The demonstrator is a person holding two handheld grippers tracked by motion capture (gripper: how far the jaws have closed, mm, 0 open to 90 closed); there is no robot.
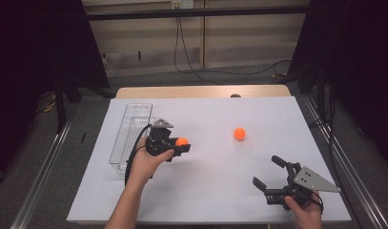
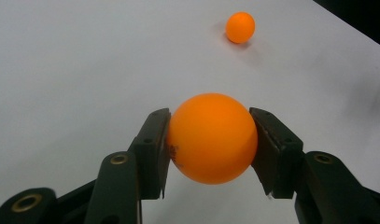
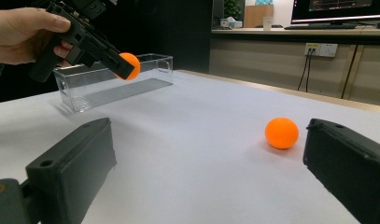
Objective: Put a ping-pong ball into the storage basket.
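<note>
Left gripper [image 2: 211, 140] clamped on a ball [image 2: 212, 138].
Right gripper [image 1: 276, 175] jaws wide apart, empty; second ball [image 1: 239, 134] on table [image 1: 206, 191], tray [image 1: 129, 131] at left.

- I find no text that I can read anywhere in my views.
- The held orange ball [image 2: 211, 138] carries a small dark print on its side by the left claw [image 2: 210, 149], too blurred for me to make out.
- The far monitor [image 3: 339, 8] shows coloured lines, too small to read.
</note>
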